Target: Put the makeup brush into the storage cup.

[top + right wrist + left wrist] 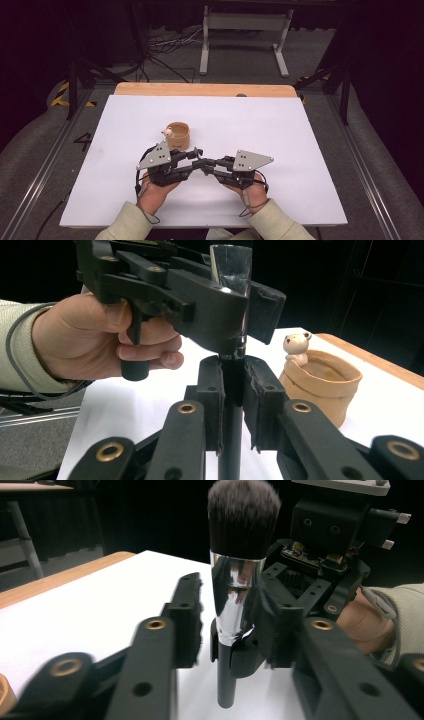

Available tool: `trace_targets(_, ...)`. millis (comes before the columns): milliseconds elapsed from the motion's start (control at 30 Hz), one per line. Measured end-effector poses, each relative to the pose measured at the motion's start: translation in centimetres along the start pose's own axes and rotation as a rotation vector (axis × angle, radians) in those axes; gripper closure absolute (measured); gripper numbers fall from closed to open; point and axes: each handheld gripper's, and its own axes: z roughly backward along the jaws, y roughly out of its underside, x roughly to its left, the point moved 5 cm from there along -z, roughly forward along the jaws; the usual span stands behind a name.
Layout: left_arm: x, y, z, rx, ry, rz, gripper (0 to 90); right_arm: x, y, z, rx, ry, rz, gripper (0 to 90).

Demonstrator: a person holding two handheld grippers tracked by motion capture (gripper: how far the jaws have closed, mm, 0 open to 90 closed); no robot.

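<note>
Both grippers meet near the front middle of the white worktop point(280, 130), tips pointing at each other, with a brush point(235, 580) held upright between them.

Right gripper point(232, 390): fingers point(210, 390) clamped on the brush's black handle, pads flush against it on both sides. The right gripper view looks straight up the handle to the chrome ferrule.

Left gripper point(227, 625): fingers point(185, 615) straddle the chrome ferrule, higher up than the right one's grip. The near-side pad looks to be against the ferrule; a thin gap shows on the other side in the left gripper view. Can't tell whether it is actually gripping or just loose around it.

Brush: dark bristle head on top, chrome ferrule in the middle, black handle pointing down. In the left gripper view the handle's end looks just above the worktop; contact is unclear.

Left hand point(100, 340) is wrapped around its gripper's handle, pale green sleeve. In the high view both forearms come in from the bottom edge and the grey plates sit on top of each gripper.

Tan cup point(177, 136) with a small bear figure point(296, 347) on its rim stands on the worktop just beyond the left gripper, apart from the brush. A wooden strip runs along the worktop's far edge.
</note>
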Motion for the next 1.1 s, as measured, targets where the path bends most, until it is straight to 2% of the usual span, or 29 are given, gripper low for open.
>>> trace_targets(67, 0.0, 0.0, 0.0, 0.000, 0.004, -0.005, 73.6, 0.0, 0.0, 0.0, 0.000, 0.001, 0.000, 78.8)
trace_targets(333, -0.1, 0.1, 0.0, 0.009, -0.003, -0.024, 74.2, 0.0, 0.1, -0.1, 0.003, -0.003, -0.001, 78.6)
trace_targets(400, -0.2, 0.1, 0.0, 0.014, -0.006, -0.028, 74.4, 0.0, 0.1, -0.1, 0.005, -0.005, -0.005, 75.9)
trace_targets(433, -0.2, 0.0, 0.0, 0.016, -0.006, -0.035, 74.4, 0.0, 0.2, -0.1, 0.009, -0.007, -0.007, 72.6)
trace_targets(467, -0.2, 0.0, 0.0, 0.016, -0.007, -0.036, 74.4, 0.0, 0.1, -0.2, 0.015, 0.000, 0.000, 64.7)
trace_targets(500, -0.2, 0.0, 0.0, 0.019, -0.010, -0.039, 74.4, 0.0, 0.1, -0.2, 0.015, 0.000, 0.000, 64.7)
trace_targets(533, -0.2, -0.1, 0.1, 0.023, -0.013, -0.041, 74.4, 0.0, 0.1, -0.2, 0.020, 0.007, 0.004, 59.6)
trace_targets(633, 0.0, -0.4, 0.4, 0.019, -0.026, -0.044, 74.5, -0.3, 0.1, -0.2, 0.039, 0.028, -0.021, 37.0)
trace_targets(667, 0.1, -0.4, 0.5, 0.021, -0.028, -0.048, 74.5, -0.5, 0.4, -0.2, 0.070, 0.020, -0.044, 30.3)
trace_targets(833, 0.7, -0.7, 1.1, 0.009, -0.053, -0.036, 74.6, -1.0, 0.8, 0.5, 0.107, 0.070, -0.050, 12.0)
trace_targets(1033, 1.0, -1.2, 1.7, 0.001, -0.073, -0.037, 74.5, -1.7, 0.4, 1.6, 0.100, 0.102, -0.069, 2.6)
trace_targets(1100, 1.2, -1.4, 1.9, -0.001, -0.082, -0.036, 74.6, -1.8, 0.4, 2.2, 0.110, 0.101, -0.059, 1.6)
